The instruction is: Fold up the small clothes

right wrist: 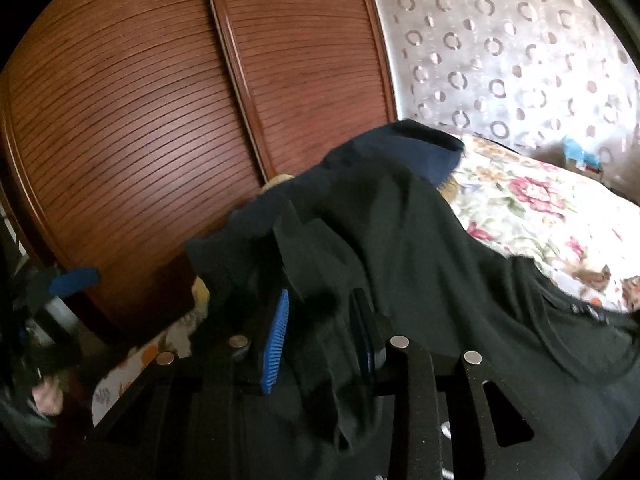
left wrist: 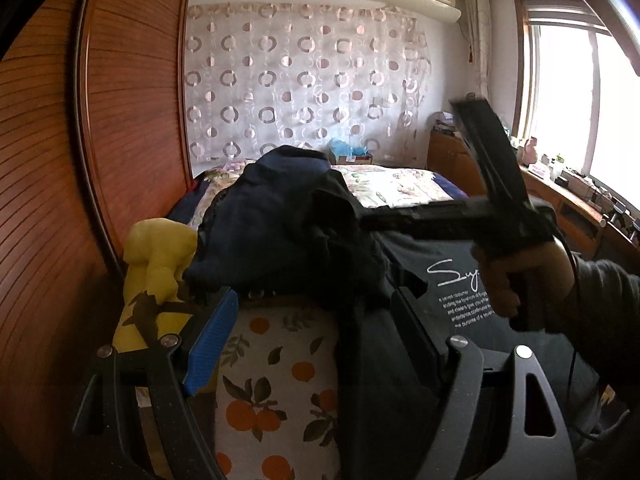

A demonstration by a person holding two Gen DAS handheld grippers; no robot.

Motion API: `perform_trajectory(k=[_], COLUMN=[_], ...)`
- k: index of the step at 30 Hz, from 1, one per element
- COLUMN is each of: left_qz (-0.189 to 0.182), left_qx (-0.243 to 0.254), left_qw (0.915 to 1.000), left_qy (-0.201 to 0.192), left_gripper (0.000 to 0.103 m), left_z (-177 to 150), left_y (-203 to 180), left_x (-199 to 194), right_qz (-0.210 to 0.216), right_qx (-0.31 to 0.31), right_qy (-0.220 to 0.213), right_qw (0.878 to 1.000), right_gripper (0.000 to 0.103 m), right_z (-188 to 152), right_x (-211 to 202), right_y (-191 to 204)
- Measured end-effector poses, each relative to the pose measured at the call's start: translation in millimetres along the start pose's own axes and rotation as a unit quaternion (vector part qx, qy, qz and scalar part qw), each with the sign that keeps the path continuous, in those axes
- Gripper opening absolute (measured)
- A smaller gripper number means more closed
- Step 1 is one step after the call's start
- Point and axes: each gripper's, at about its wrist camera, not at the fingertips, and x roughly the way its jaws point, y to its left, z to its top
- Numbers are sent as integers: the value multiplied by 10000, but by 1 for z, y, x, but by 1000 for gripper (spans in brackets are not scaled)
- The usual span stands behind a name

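A black T-shirt with white script lies on the bed, its cloth running down between my left gripper's wide-open fingers, against the right one. A navy garment is heaped just beyond. My right gripper has a fold of the black garment between its fingers. The blue left pad still shows its bare face, so the jaws are open around the cloth. In the left wrist view a hand holds that right gripper, blurred, its tips at the pile.
A yellow garment lies left of the pile on an orange-print sheet. A wooden slatted wardrobe stands close on the left. A floral bedspread stretches behind, with a low cabinet and a window sill on the right.
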Motion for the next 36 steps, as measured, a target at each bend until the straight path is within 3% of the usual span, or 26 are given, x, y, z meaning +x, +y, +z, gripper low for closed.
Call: perform_trajectory(k=[5, 6, 8, 9, 15, 22, 31, 36], left_qz=[-47, -50, -70, -81, -93, -133, -257, -347], left_qx=[28, 33, 30, 26, 44, 91, 135, 170], left_qw=[10000, 10000, 10000, 9999, 9999, 9998, 9994, 9990], left_qy=[48, 54, 61, 67, 119, 132, 163, 211], left_gripper=[79, 79, 79, 79, 79, 79, 79, 79], left_z=[-6, -7, -8, -8, -11, -11, -12, -10], left_y=[-4, -5, -6, -6, -10, -17, -32, -43], left_x=[2, 3, 2, 2, 6, 6, 11, 17], right_qz=[-40, -54, -150, -187, -51, -398, -1009, -1345], right_qx=[-169, -205, -283, -283, -35, 235, 310, 370], right_qy=[73, 131, 282, 280, -55, -454, -205, 271], right_qw=[9998, 9997, 9991, 9990, 10000, 9979, 9942, 9899], right_gripper=[31, 26, 6, 5, 4, 4, 4, 5], right_z=[13, 14, 17, 17, 24, 25, -1, -17], right_x=[11, 14, 19, 19, -2, -43, -80, -67], right_y=[-3, -1, -1, -3, -24, -57, -75, -91])
